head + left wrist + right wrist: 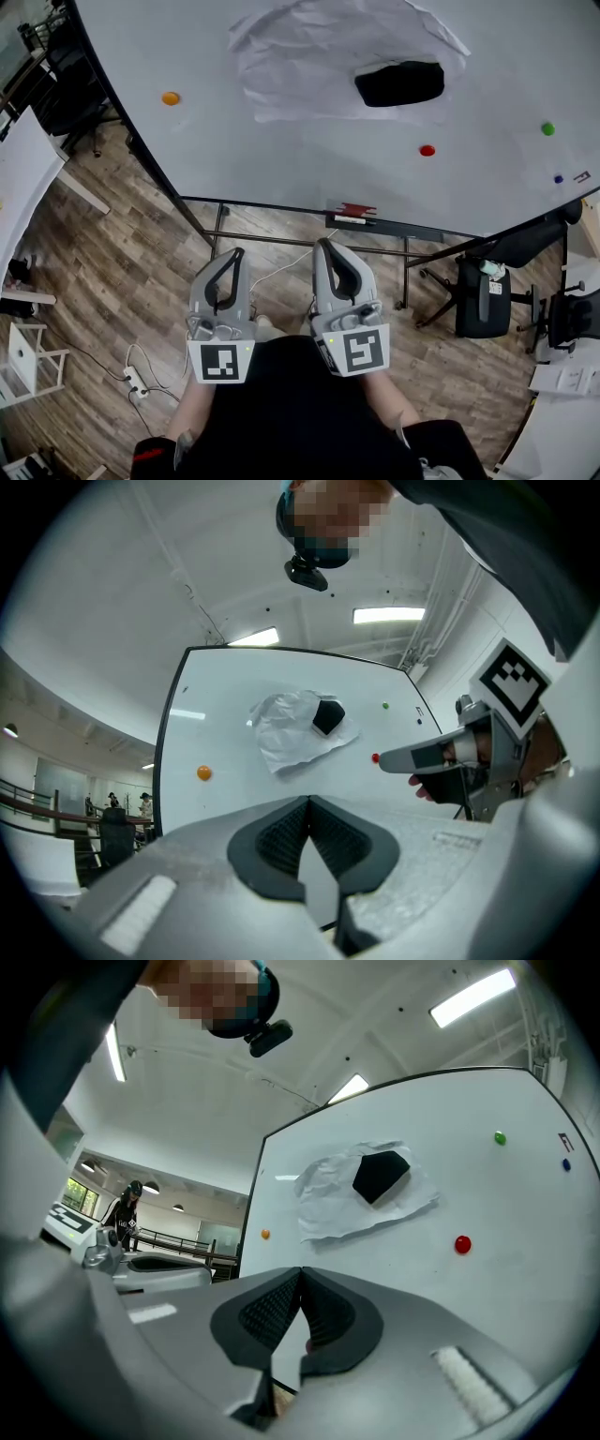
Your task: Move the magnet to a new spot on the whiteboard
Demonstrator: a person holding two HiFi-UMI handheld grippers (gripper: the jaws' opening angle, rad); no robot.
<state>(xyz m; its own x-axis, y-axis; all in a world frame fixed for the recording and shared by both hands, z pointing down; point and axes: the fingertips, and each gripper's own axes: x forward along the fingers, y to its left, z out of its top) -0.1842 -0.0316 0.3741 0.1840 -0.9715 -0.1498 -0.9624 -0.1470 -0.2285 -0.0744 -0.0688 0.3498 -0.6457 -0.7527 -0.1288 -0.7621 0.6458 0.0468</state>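
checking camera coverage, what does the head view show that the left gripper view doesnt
Only the head view: the wooden floor, an office chair, a power strip and the marker cube on the left gripper.
Only the left gripper view: ceiling lights, distant people at the left, and the left gripper's own jaws head-on, shut with nothing between them.
Both: the whiteboard with its orange magnet, red magnet, green magnet, crumpled paper and black block, plus the right gripper.
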